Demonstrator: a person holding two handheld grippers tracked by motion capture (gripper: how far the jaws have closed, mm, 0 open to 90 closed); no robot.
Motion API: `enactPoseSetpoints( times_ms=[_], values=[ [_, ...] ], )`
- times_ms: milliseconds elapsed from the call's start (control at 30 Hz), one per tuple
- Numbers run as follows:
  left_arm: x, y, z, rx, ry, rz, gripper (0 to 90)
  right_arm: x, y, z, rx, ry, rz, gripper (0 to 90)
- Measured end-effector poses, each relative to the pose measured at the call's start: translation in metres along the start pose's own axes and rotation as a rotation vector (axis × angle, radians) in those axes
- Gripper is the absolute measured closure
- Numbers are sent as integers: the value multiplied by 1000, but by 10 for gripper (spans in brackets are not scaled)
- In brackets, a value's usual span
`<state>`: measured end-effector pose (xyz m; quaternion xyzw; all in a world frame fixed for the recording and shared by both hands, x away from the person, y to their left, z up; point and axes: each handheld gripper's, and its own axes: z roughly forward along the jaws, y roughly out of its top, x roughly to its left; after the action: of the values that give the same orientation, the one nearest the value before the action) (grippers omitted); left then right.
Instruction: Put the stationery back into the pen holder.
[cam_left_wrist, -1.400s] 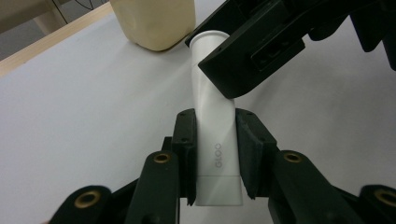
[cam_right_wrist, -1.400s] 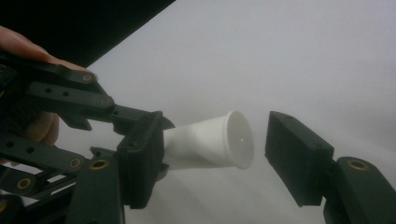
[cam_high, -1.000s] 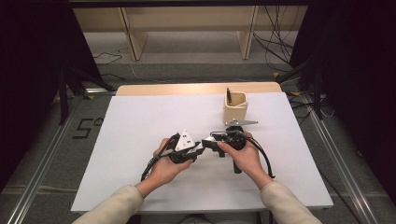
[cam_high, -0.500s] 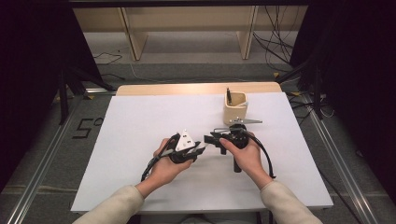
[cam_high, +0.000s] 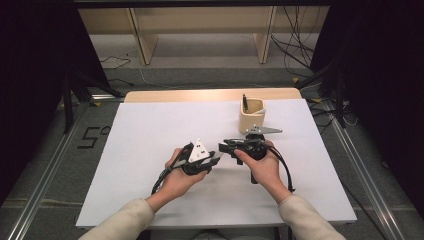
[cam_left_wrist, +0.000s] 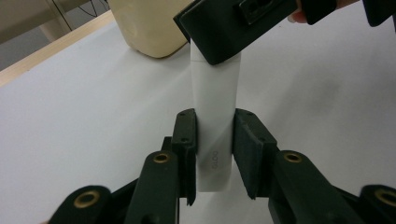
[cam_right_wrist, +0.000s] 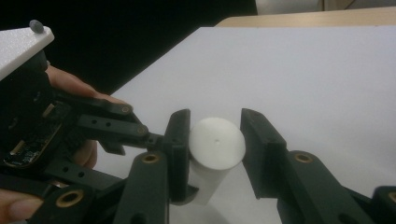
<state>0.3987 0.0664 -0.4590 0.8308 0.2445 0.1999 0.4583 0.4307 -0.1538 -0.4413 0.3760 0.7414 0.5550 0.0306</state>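
Both hand-held grippers meet on one white tube, over the middle of the counter's near half.

My left hand-held gripper (cam_left_wrist: 215, 140) pinches the tube (cam_left_wrist: 215, 107) low on its length, pads tight on both sides, as it did a second ago. My right hand-held gripper (cam_right_wrist: 215, 140) has just been closing around the tube's round end (cam_right_wrist: 217, 142): its left pad touches, while a thin gap seems to remain at the right pad, so I cannot tell if it grips yet. Since the earlier frame my right hand (cam_high: 262, 165) has barely shifted. The cup (cam_high: 251, 114) stands toward the far right corner, with a pen upright in it.
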Motion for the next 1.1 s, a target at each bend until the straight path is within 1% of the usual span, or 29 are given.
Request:
enactPoseSetpoints(
  times_ms=[167,333,633,733,867,1033,1100],
  values=[
    [0,1,0,-17,3,2,708,4,2,-1,-10,-16,-35,655],
    [1,1,-1,-26,4,14,707,5,3,-3,-19,-20,-44,655],
    [1,1,-1,-33,9,21,706,5,3,-3,-25,-31,-54,656],
    [2,1,-1,-32,11,23,700,5,4,-4,-27,-42,-56,656],
    [2,1,-1,-41,13,17,655,3,4,-5,-32,-49,-51,656],
    [3,1,-2,-37,10,12,535,1,5,-7,-35,-65,-56,656],
    [4,1,-4,-28,5,15,463,1,6,-8,-36,-71,-63,656]
  ],
)
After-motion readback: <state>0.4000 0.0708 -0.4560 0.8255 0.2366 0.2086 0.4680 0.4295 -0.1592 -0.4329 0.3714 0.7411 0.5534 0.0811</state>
